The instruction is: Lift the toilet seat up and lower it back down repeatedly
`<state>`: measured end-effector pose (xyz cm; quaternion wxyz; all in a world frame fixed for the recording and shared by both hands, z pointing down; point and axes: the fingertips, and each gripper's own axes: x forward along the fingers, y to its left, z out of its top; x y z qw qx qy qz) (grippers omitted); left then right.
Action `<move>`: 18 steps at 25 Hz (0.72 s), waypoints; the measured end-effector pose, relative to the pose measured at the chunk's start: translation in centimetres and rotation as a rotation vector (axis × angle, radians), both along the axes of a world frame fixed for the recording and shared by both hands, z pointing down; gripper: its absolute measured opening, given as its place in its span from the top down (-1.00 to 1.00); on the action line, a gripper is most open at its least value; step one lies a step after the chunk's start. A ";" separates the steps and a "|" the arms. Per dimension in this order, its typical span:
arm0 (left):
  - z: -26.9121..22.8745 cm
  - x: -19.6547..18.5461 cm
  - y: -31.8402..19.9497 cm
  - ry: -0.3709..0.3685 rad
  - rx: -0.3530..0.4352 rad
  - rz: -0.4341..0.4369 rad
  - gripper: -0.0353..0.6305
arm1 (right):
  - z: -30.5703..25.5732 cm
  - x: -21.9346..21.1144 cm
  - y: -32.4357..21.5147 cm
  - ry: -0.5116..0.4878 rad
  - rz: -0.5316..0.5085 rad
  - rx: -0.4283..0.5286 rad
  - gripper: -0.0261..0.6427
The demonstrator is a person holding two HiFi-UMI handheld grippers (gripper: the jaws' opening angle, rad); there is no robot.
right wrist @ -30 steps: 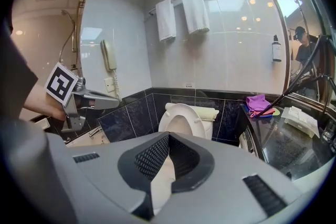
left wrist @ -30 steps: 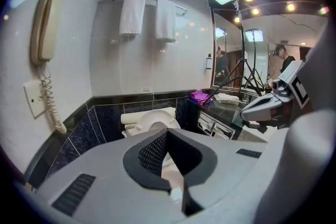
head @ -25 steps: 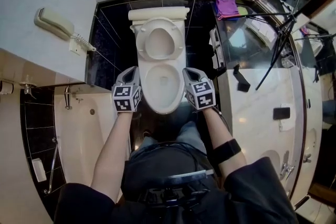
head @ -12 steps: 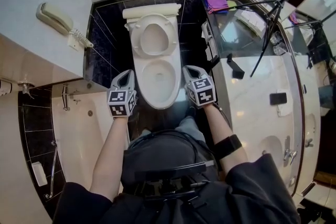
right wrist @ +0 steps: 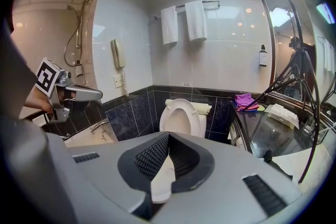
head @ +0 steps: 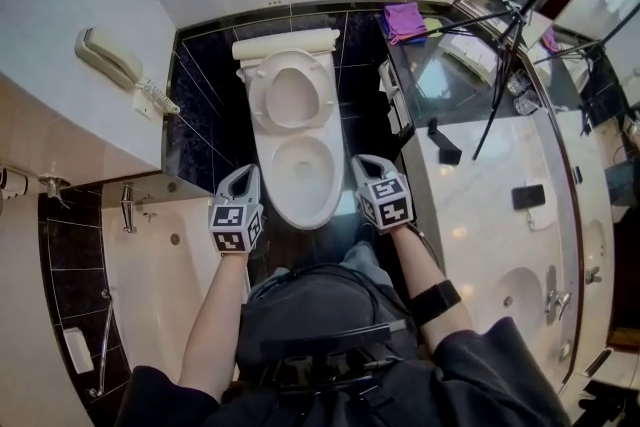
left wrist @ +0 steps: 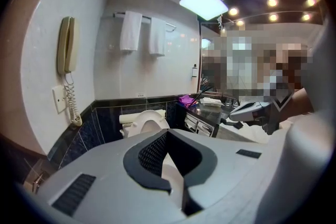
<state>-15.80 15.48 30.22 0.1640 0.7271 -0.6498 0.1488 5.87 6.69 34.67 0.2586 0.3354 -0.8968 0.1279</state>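
Note:
The white toilet [head: 303, 207] stands against the black tiled wall. Its seat [head: 291, 95] is raised and leans on the tank; it also shows in the left gripper view [left wrist: 143, 124] and the right gripper view [right wrist: 181, 115]. My left gripper [head: 243, 173] hangs to the left of the bowl's front and my right gripper [head: 362, 162] to its right. Both are apart from the toilet. Each gripper is shut with nothing between its jaws, as seen along the left gripper [left wrist: 167, 134] and the right gripper [right wrist: 169, 135].
A bathtub [head: 150, 265] lies at the left, with a wall phone [head: 110, 55] above it. At the right runs a glossy counter [head: 480, 205] with a purple cloth [head: 404, 18] and a black tripod [head: 510, 45]. Towels [right wrist: 181, 21] hang over the toilet.
Both grippers have drawn back from the sides of the bowl toward the person, and now sit by its front end. The seat stays raised.

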 end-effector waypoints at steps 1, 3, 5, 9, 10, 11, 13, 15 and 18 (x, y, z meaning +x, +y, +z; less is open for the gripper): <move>-0.1 0.1 0.0 -0.002 0.005 0.004 0.89 | 0.0 0.1 0.1 0.000 0.002 0.000 0.92; -0.1 0.2 0.0 -0.008 0.014 0.007 0.89 | 0.1 0.3 0.1 0.001 0.008 0.001 0.92; -0.1 0.4 0.2 -0.014 0.016 0.009 0.89 | 0.2 0.5 0.1 0.002 0.013 0.002 0.92; -0.1 0.5 0.4 -0.029 0.009 0.017 0.89 | 0.1 0.5 0.1 0.005 0.005 0.011 0.92; -0.1 0.5 0.3 -0.032 0.007 0.017 0.89 | -0.1 0.5 0.1 0.005 0.006 0.013 0.92; 0.0 0.4 0.2 -0.033 0.005 0.017 0.89 | -0.4 0.4 -0.1 0.006 0.008 0.015 0.92; 0.0 0.3 0.1 -0.034 0.001 0.018 0.89 | -0.5 0.4 -0.4 0.019 0.012 0.027 0.92; 0.1 0.4 -0.1 -0.035 0.000 0.020 0.89 | -0.8 0.3 -0.8 0.038 0.012 0.046 0.89; 0.2 0.3 -0.6 -0.039 -0.002 0.019 0.89 | -1.1 -0.1 -1.8 0.081 0.004 0.085 0.83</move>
